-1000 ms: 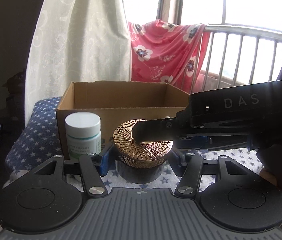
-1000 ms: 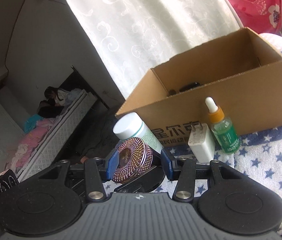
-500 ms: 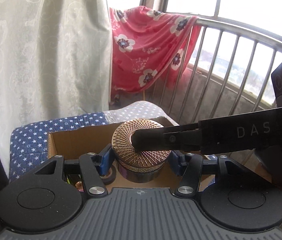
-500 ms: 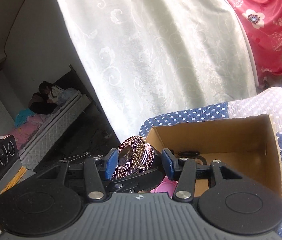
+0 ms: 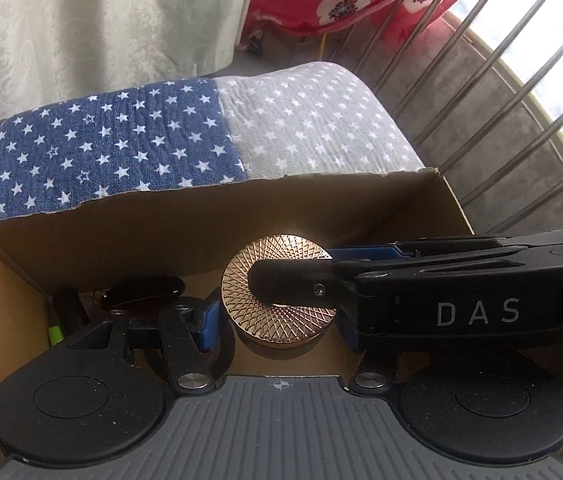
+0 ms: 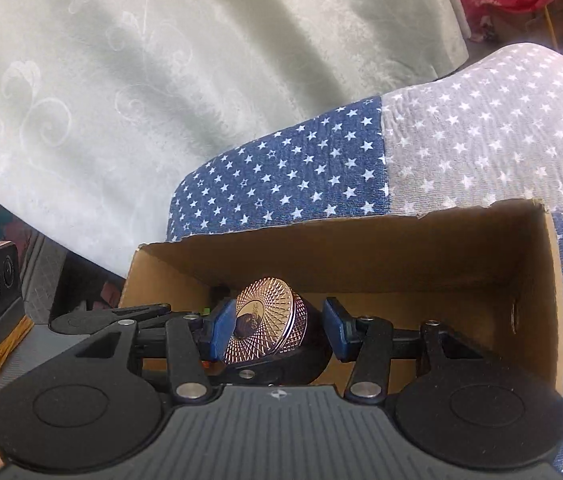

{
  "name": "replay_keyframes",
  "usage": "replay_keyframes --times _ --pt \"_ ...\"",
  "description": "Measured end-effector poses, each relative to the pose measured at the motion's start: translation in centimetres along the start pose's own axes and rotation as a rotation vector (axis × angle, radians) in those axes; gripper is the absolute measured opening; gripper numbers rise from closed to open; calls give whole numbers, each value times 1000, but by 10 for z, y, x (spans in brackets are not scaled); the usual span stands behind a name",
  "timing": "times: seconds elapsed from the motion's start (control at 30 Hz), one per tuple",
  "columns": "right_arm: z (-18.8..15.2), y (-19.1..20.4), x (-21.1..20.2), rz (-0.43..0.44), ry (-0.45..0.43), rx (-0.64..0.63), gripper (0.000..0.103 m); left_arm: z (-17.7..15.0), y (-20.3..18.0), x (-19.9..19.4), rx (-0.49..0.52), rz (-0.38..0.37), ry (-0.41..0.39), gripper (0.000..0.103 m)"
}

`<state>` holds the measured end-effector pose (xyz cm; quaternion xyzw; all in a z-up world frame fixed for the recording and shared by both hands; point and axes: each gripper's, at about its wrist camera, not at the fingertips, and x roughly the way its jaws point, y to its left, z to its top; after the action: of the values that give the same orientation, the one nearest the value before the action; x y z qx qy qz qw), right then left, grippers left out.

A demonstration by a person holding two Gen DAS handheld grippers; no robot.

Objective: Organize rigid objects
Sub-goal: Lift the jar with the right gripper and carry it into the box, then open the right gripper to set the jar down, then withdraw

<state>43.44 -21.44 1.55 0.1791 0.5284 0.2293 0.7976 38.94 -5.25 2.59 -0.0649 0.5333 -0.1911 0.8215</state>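
Risk — jar (pinched by both grippers' pads) tipping onto box clutter if either grip releases unevenly.

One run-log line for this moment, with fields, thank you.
held: copper-lid jar | by: left gripper + right gripper | where: above cardboard box | step: lower, release

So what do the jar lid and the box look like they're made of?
Jar lid: seemingly metal or metallized plastic, copper-rose, with a glossy engraved lattice that glints in the light. Box: plain brown corrugated cardboard, matte, with a ragged torn top edge.
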Motion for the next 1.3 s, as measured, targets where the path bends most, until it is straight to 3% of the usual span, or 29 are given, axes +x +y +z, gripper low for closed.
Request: replay_keyframes --times 0.27,0.37,0.5,0.77,0.93,1.17,1.3 --pt "6 -23 30 -33 72 10 51 7 5 38 -45 23 110 56" --pt "6 -21 29 -37 64 -4 51 8 5 42 -54 22 117 59" --pt "7 -18 19 -25 38 -8 52 8 5 36 -73 13 112 71" --pt "-6 2 -53 36 -106 -15 52 2 0 -27 -81 -4 0 80" --pt "-41 29 -132 114 -262 -66 52 -23 -19 -93 12 9 -108 81" --pt "-120 45 -201 174 -415 -142 52 -101 -50 -165 153 50 -281 86" --pt "-169 39 -205 197 -452 -138 52 -163 -51 -172 185 -10 -365 88"
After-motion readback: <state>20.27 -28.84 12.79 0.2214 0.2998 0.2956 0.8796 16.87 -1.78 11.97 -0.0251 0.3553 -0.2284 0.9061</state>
